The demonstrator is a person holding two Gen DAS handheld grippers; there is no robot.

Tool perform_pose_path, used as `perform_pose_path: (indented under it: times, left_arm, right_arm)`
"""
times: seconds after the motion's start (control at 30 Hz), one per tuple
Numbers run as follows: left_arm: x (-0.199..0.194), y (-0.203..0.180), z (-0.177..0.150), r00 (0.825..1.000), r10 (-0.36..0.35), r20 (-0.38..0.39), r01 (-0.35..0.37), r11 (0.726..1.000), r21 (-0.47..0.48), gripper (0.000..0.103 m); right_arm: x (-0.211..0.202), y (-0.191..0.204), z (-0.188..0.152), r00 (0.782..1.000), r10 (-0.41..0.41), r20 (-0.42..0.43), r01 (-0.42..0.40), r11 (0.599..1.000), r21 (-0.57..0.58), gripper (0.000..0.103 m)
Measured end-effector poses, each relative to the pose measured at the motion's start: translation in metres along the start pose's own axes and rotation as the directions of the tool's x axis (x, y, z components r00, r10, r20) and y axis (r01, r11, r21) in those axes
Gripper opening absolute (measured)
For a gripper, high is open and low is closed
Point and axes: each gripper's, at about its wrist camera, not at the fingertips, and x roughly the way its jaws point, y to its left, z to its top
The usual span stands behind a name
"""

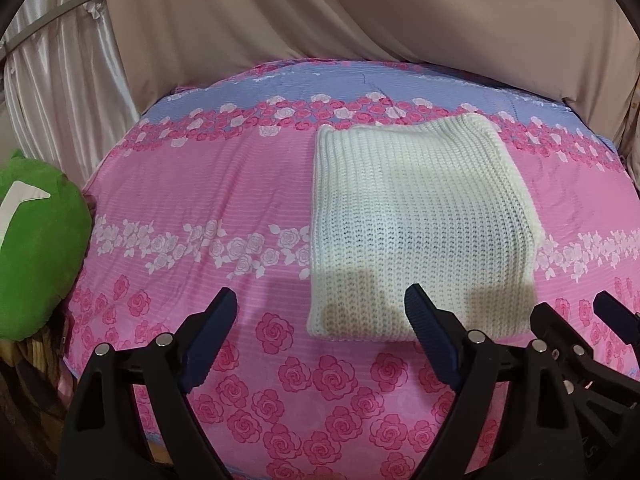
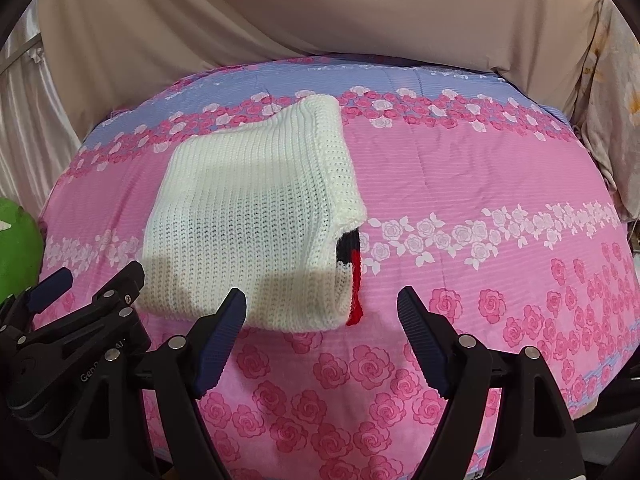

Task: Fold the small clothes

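A white knitted garment (image 1: 420, 224) lies folded into a rough rectangle on the pink rose-patterned bed cover (image 1: 200, 200). In the right wrist view the same garment (image 2: 256, 216) shows a dark blue and red striped part (image 2: 354, 280) peeping out at its right edge. My left gripper (image 1: 320, 304) is open just short of the garment's near edge, nothing between its fingers. My right gripper (image 2: 322, 304) is open too, over the garment's near right corner, not touching it. The right gripper (image 1: 576, 328) shows at the lower right of the left wrist view, the left gripper (image 2: 86, 284) at the lower left of the right wrist view.
A green plush toy (image 1: 36, 248) sits at the bed's left edge. Beige draped cloth (image 1: 360, 20) hangs behind the bed, with pale satin curtain (image 1: 60, 80) at the left. A flowered cloth (image 2: 612, 92) hangs at the far right. Bare bed cover (image 2: 500, 184) stretches right of the garment.
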Motion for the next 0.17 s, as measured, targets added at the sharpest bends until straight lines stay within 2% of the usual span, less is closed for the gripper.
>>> perform_pose_path:
  times: [0.17]
  left_arm:
    - [0.0008,0.0009,0.0002,1.000,0.003,-0.006,-0.003,1.000,-0.009,0.081]
  right_arm:
    - [-0.0011,0.0051,0.0001,1.000,-0.008,0.004,0.008,1.000,-0.009,0.077]
